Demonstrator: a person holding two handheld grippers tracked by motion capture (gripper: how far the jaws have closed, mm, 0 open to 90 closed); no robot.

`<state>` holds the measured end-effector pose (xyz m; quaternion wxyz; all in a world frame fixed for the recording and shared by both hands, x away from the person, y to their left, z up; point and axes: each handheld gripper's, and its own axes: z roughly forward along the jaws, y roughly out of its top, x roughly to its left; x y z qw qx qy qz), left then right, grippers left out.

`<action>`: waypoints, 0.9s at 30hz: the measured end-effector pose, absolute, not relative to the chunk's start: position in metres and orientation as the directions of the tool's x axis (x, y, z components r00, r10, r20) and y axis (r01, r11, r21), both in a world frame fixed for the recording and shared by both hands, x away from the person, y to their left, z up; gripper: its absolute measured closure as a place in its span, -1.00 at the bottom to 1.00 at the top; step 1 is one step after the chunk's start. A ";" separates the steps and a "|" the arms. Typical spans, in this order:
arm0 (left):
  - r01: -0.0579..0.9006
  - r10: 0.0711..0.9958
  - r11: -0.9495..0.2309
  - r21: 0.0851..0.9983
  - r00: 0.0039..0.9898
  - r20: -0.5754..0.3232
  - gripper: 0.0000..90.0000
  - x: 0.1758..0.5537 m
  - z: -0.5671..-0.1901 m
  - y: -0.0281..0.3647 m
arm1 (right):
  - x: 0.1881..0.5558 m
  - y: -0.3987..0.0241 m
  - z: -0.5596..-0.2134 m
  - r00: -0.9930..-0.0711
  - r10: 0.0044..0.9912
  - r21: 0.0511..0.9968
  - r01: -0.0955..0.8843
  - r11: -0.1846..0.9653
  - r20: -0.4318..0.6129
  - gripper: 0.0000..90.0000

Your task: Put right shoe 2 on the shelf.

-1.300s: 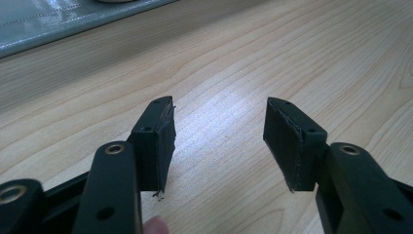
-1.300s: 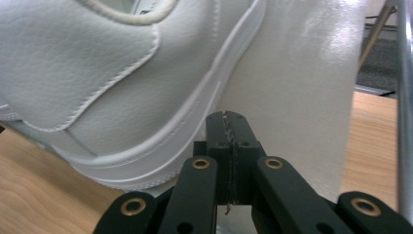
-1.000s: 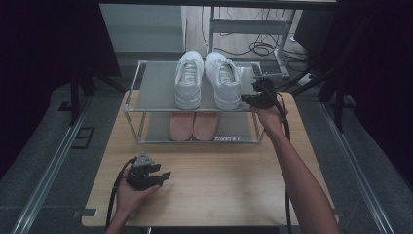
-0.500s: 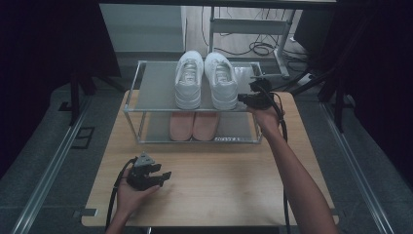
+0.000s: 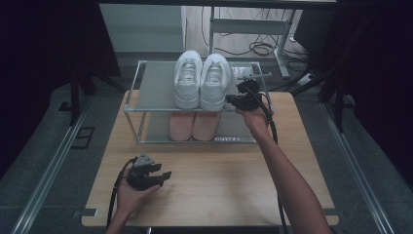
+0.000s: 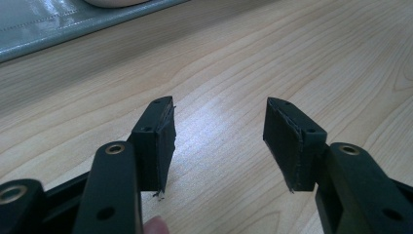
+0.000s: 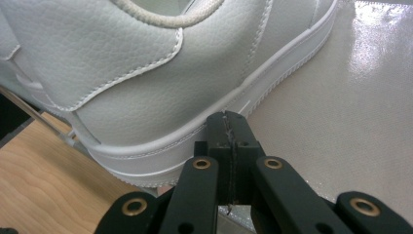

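While I rest my left gripper [image 5: 163, 174] on the table's [image 5: 224, 180] near edge, its jaws gape with nothing between them | my right gripper [image 7: 229, 127], clamped tight and empty, presses its tips against the right white sneaker's [image 5: 215, 80] sole, on the rack's [image 5: 156, 85] top shelf.

My closed right gripper [image 7: 229, 127] sits against the sole of the right white leather sneaker [image 5: 215, 80], which blocks passage leftward on the grey two-tier metal-framed shoe rack [image 5: 151, 85]. I see free shelf along the rack's right and left edges. The light wooden table [image 5: 234, 170] has free room along its front edge.
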<state>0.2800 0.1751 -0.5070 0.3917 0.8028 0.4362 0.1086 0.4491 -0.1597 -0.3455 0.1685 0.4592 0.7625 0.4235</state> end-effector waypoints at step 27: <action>0.620 0.793 -0.291 0.729 0.582 -0.179 0.02 0.282 -0.506 0.177 | 0.439 -0.185 -0.348 -0.539 0.822 0.836 0.525 0.160 0.181 0.98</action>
